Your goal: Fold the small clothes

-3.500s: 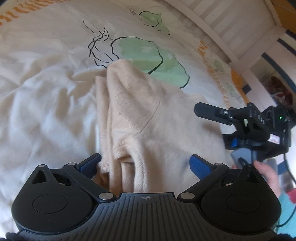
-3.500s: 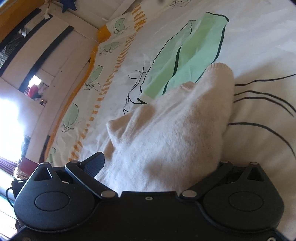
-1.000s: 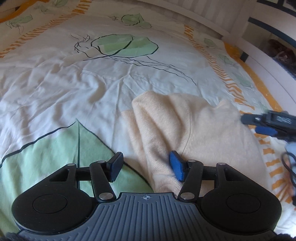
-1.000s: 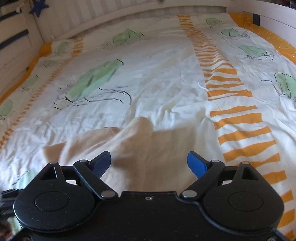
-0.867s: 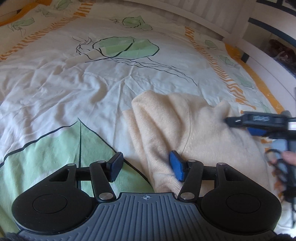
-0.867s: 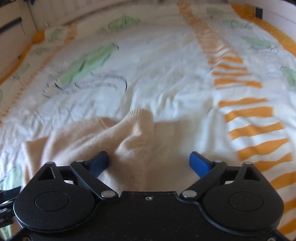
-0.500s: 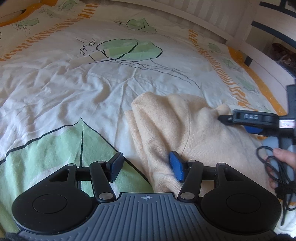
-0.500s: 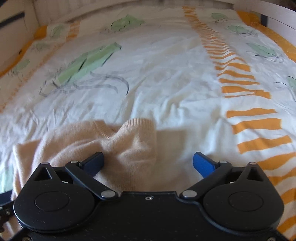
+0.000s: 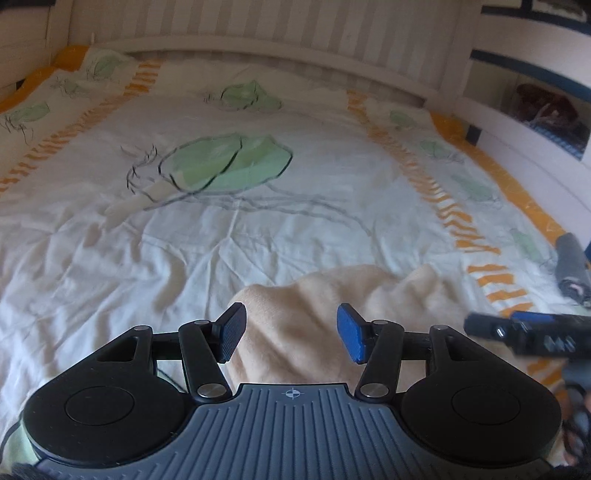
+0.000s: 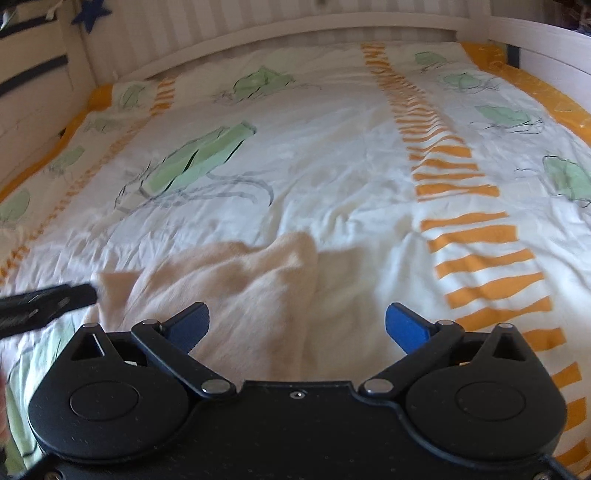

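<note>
A cream knitted sweater (image 9: pixel 317 314) lies bunched and partly folded on the bed cover, just in front of both grippers; it also shows in the right wrist view (image 10: pixel 236 288). My left gripper (image 9: pixel 291 332) is open and empty, its fingers above the sweater's near left part. My right gripper (image 10: pixel 297 326) is open and empty above the sweater's right edge. The right gripper shows at the right in the left wrist view (image 9: pixel 524 332). The left gripper's finger shows at the left in the right wrist view (image 10: pixel 48 304).
The bed cover (image 9: pixel 258 221) is white with green leaf prints and orange stripes. A white slatted headboard (image 9: pixel 277 33) runs along the back. A rolled grey item (image 9: pixel 570 266) lies at the bed's right edge. A white side rail (image 10: pixel 546 40) borders the right.
Both grippers have lifted and tilted up, so more of the bed and headboard shows. The left gripper's jaws have opened wider. The sweater stays on the bed.
</note>
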Demonstrator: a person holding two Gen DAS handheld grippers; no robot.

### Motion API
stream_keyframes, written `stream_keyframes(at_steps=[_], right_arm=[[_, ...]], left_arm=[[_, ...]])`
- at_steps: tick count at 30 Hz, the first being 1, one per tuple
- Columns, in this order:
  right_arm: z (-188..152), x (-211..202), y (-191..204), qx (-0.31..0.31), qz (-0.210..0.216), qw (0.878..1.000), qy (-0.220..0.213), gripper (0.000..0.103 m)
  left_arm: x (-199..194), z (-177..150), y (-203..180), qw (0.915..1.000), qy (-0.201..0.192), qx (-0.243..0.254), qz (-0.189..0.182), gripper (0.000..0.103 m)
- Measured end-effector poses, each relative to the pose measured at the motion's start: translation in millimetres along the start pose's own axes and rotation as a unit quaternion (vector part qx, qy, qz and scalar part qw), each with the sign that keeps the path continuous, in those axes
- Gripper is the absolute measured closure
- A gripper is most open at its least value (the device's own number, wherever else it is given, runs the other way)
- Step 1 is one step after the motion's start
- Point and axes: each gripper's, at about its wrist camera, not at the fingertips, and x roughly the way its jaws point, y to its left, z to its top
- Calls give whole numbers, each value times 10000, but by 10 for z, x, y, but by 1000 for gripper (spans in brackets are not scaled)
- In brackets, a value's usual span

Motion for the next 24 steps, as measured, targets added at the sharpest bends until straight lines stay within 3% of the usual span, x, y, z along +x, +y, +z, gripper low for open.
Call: stream_keyframes(at_steps=[5, 7, 10, 20, 24], right_arm=[[-174, 127, 146, -282, -9, 9988, 404, 1], [-249, 137, 123, -132, 85, 9984, 536, 1], [-294, 122, 24, 127, 237, 9979, 586, 1], [-122, -410, 31, 87, 411, 9991, -66, 1], [-97, -598, 75, 61, 435, 9990, -30, 1]], left_arm=[[352, -118, 202, 9975, 448, -201, 499, 48], [392, -190, 288, 9968, 488, -289, 560, 42], [331, -184, 322, 9971, 474, -219, 555, 41], [-369, -8, 66, 9974, 141, -191, 682, 41], [-664, -59, -83, 9976, -2, -235, 657, 41]])
